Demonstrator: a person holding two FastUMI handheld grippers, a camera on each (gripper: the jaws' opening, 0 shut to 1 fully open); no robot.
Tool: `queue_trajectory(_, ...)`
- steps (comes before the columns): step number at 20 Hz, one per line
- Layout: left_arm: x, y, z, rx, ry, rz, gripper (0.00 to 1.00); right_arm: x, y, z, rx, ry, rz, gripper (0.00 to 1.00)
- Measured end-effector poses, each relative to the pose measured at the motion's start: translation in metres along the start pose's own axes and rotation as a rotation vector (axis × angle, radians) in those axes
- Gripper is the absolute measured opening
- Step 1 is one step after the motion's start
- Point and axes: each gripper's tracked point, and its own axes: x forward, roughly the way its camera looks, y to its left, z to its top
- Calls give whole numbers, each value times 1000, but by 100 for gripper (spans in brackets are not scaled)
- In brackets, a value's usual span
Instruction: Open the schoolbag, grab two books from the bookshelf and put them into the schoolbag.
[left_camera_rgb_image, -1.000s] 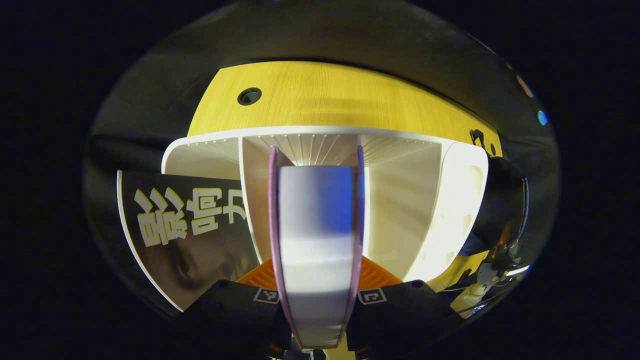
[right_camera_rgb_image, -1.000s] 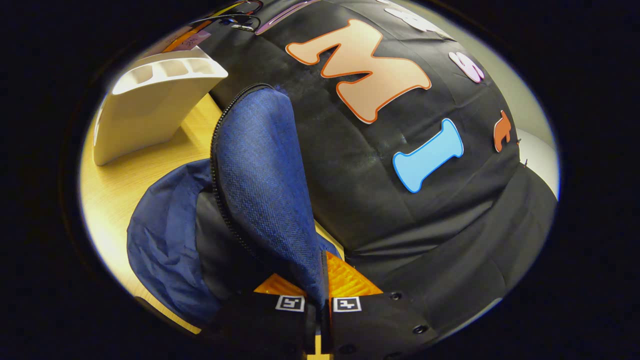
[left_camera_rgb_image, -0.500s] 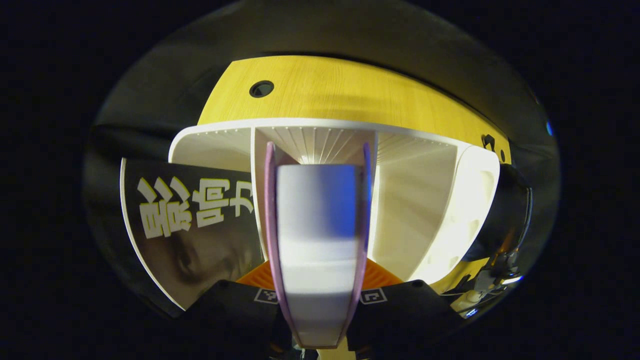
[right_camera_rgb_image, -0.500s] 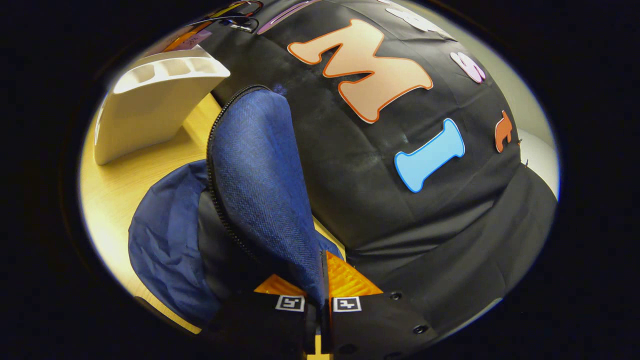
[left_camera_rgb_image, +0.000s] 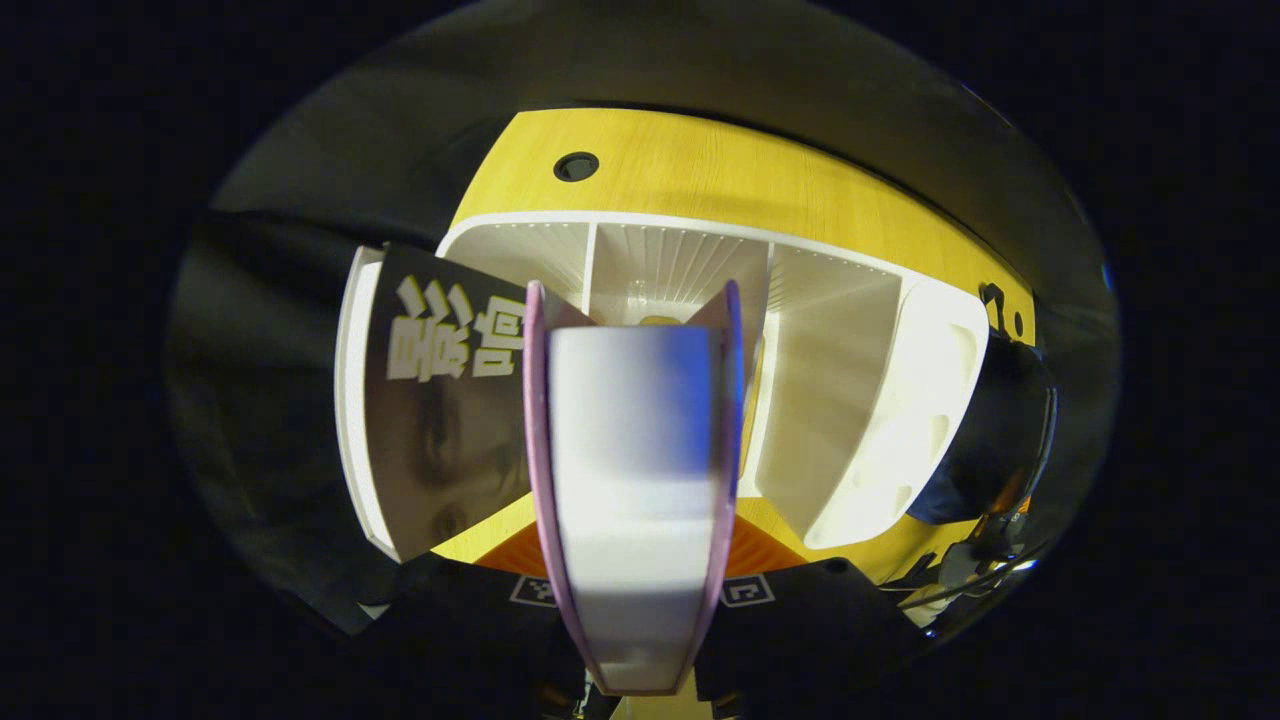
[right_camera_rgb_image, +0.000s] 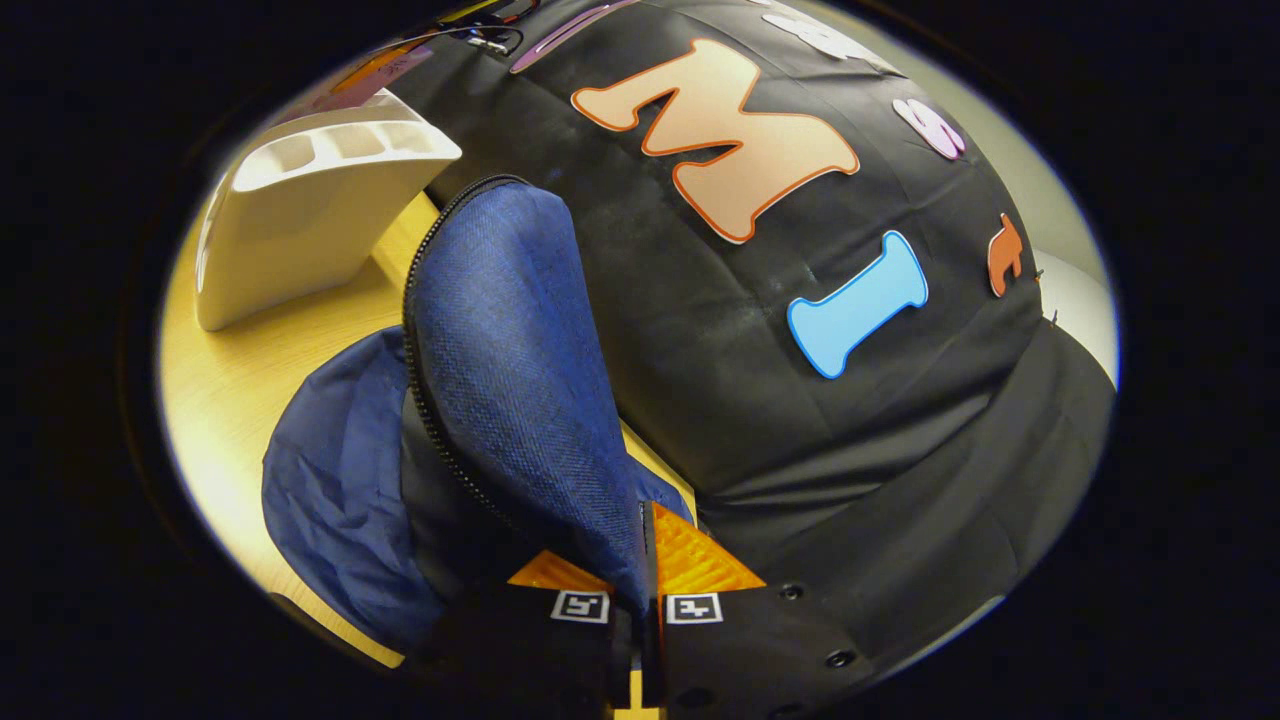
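The left gripper (left_camera_rgb_image: 634, 590) is clamping a purple-covered book (left_camera_rgb_image: 632, 470) by its page edge, pages facing the camera, both fingers pressing the covers; the book is standing just in front of the white bookshelf (left_camera_rgb_image: 900, 400), in line with its middle slot and, by the look of it, clear of the dividers; a second, dark-covered book (left_camera_rgb_image: 440, 410) is leaning in the shelf's left compartment, untouched, so that one is waiting its turn.

Over in the right gripper view, the right gripper (right_camera_rgb_image: 640, 585) is pinching the blue flap (right_camera_rgb_image: 510, 350) of the schoolbag (right_camera_rgb_image: 340, 500) and holding it upright, zipper teeth running along its edge, the mouth of the bag gaping dark beneath it; the bag is lying on the wooden table (right_camera_rgb_image: 270, 370), near the shelf's end wall.

So, my reading: the bag is open, the first book is in hand and not yet in the bag, the second is still to fetch; call it under halfway.

Room for moving: the shelf's right wall is standing between book and bag, so the carry is probably needing to go up and over or around the front; the lifted flap is making one edge of the opening, the crumpled blue fabric the other, and the gap between them is looking narrow for a thick book; the booth's black cloth is hanging close behind the bag.
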Motion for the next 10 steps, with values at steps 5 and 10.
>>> queue_trajectory(5,-40,10,-34,-41,-20,-19,40,-2,-3,-2,15,-4,11,5)
queue_trajectory(10,-94,8,-68,-92,-60,-47,40,-6,-6,-5,23,-10,18,5)
